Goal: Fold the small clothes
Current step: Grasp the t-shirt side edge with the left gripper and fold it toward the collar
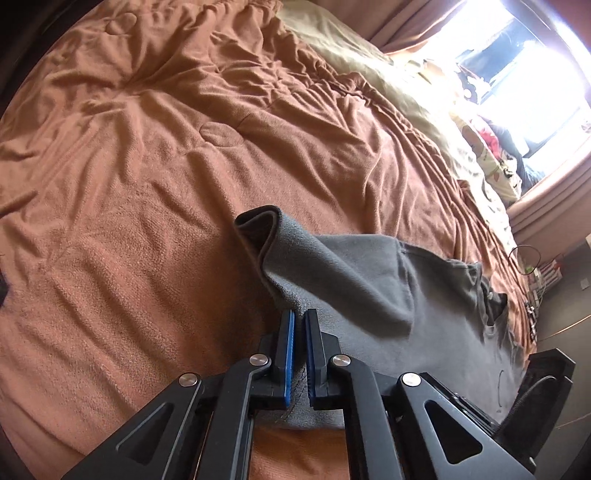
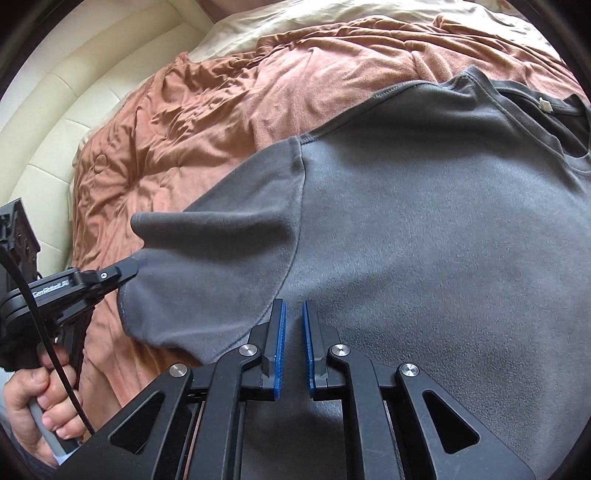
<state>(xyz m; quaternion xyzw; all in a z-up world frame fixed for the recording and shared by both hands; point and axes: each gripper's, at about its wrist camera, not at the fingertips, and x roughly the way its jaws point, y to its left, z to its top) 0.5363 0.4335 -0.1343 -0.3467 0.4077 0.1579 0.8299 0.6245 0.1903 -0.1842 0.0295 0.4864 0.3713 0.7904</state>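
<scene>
We see the grey shirt [image 2: 424, 229] spread on the bed's brown blanket [image 1: 147, 184]. Our left gripper [image 1: 299, 321] pinches the lifted sleeve [image 2: 214, 258] edge; our right gripper [image 2: 292, 314], jaws slightly apart, hovers empty above the shirt.

A rumpled rust-orange fleece blanket [image 1: 155, 155] covers most of the bed, creased all over with shallow ridges. Along its far edge a pale olive-cream sheet [image 1: 354, 55] shows from beneath it. Behind the bed stands a cream padded leather headboard [image 2: 74, 99] with stitched panels. Brown curtains [image 1: 402, 26] hang beside a bright, washed-out window [image 1: 524, 66]. Near the window lies a pale yellow patterned pillow [image 1: 495, 162], with something red on it that is too blurred to tell.
</scene>
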